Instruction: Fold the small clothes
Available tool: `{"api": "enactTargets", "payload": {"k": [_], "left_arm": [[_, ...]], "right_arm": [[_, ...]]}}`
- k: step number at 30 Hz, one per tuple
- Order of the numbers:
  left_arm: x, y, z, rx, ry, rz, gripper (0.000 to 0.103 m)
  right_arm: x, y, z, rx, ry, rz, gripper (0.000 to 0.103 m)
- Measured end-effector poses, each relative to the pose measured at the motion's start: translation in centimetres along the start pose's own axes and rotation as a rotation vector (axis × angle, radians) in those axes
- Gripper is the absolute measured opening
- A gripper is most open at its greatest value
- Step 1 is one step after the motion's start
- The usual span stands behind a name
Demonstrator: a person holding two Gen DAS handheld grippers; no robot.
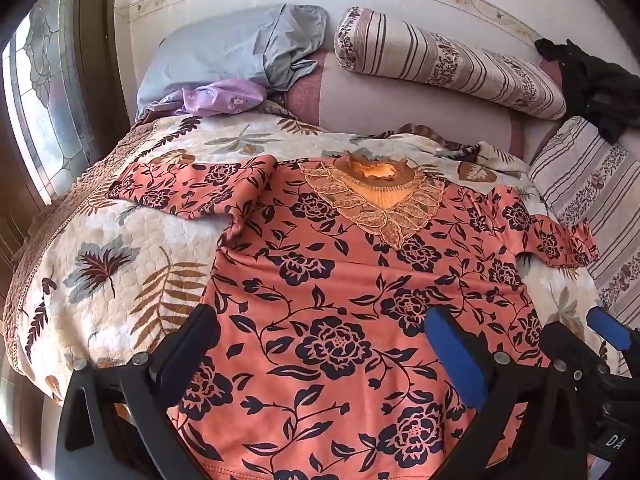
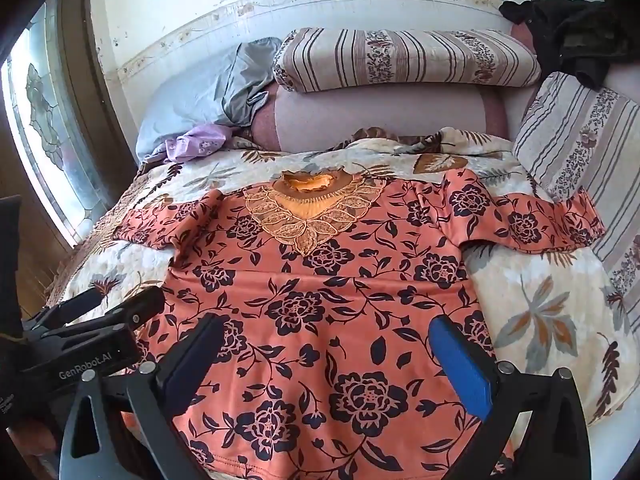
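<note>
An orange shirt [image 1: 340, 280] [image 2: 320, 280] with dark flowers lies spread flat, front up, on the bed, both short sleeves stretched out. Its lace-trimmed neckline [image 1: 372, 188] [image 2: 312, 204] points to the far side. My left gripper [image 1: 320, 332] hangs over the shirt's lower left part, jaws wide open, nothing between the pads. My right gripper [image 2: 328, 334] is also wide open and empty, over the lower right part. Each appears at the edge of the other's view: the right gripper [image 1: 576, 324] and the left gripper [image 2: 120, 300]. The hem is partly hidden by the fingers.
A leaf-patterned quilt [image 1: 120, 240] covers the bed. At the head are a blue-grey pillow [image 1: 224, 52], a purple cloth [image 1: 220, 96] and a striped bolster [image 1: 440, 60]. A striped pillow [image 2: 580, 140] and a black garment [image 2: 572, 28] lie on the right. A window [image 1: 40, 100] is on the left.
</note>
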State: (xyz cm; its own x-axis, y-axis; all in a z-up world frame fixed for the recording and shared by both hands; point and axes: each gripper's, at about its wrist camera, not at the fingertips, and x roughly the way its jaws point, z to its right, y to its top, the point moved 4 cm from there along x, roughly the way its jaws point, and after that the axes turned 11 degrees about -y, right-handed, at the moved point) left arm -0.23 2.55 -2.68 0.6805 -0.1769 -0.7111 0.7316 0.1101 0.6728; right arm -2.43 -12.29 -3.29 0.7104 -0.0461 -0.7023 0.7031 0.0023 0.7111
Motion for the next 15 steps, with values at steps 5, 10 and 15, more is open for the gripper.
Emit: {"api": "enactTargets", "payload": {"k": [5, 10, 15], "left_arm": [[0.4, 0.3, 0.0, 0.001, 0.010, -0.002, 0.103], [0.8, 0.4, -0.1, 0.003, 0.018, -0.009, 0.103], [0.9, 0.5, 0.1, 0.007, 0.019, -0.009, 0.103]], "right_arm": [[1.1, -0.3, -0.6, 0.007, 0.003, 0.006, 0.103], [1.8, -0.5, -0.9, -0.015, -0.016, 0.002, 0.103], [2.0, -0.2, -0.4, -0.018, -0.021, -0.002, 0.103]]}}
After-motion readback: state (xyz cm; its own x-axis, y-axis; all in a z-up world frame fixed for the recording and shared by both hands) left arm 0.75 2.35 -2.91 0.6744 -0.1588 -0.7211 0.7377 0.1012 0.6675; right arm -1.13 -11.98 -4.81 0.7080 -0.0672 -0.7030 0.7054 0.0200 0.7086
